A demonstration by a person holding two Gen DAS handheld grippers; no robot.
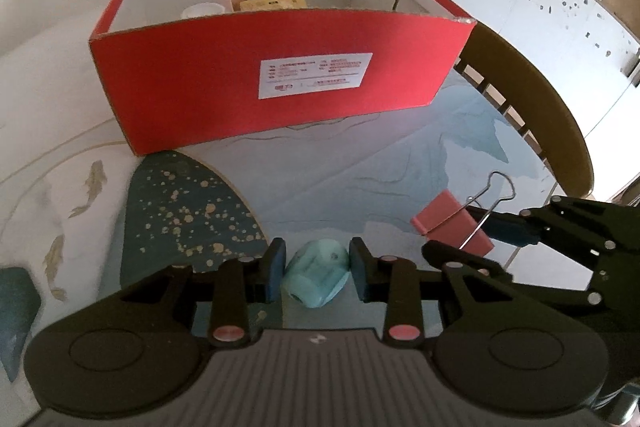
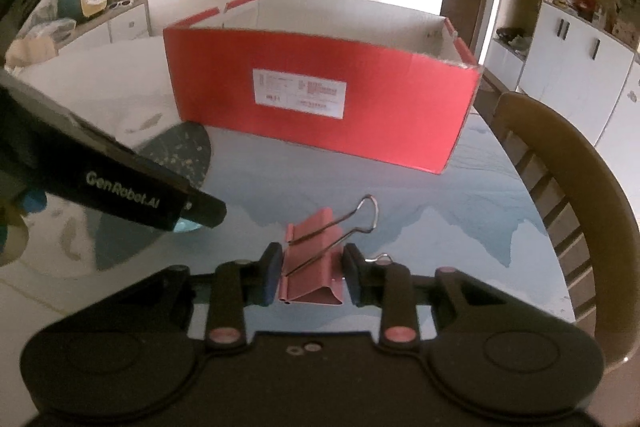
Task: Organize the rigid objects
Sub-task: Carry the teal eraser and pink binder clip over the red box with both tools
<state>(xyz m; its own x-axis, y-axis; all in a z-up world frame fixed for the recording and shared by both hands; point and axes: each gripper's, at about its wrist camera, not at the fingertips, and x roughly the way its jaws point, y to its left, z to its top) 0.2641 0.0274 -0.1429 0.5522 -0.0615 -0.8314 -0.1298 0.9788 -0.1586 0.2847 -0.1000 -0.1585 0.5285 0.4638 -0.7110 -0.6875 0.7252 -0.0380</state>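
My left gripper (image 1: pixel 318 269) is shut on a small pale teal plastic object (image 1: pixel 317 277), just above the table. To its right, my right gripper (image 2: pixel 313 277) is shut on a pink binder clip (image 2: pixel 316 267) with wire handles, low over the table; the clip (image 1: pixel 452 227) also shows in the left wrist view. Beyond both stands an open red cardboard box (image 1: pixel 280 83) (image 2: pixel 320 99) with a white label. Inside it I see a yellow item (image 1: pixel 276 2) and a white cup (image 1: pixel 202 11). The rest of its floor is hidden by the near wall.
The round table (image 1: pixel 360 167) has a painted blue, white and gold top. A wooden chair (image 2: pixel 580 187) stands close at its right edge. White cabinets (image 1: pixel 540 7) line the far right. The left gripper's black housing (image 2: pixel 120 183) crosses the left of the right wrist view.
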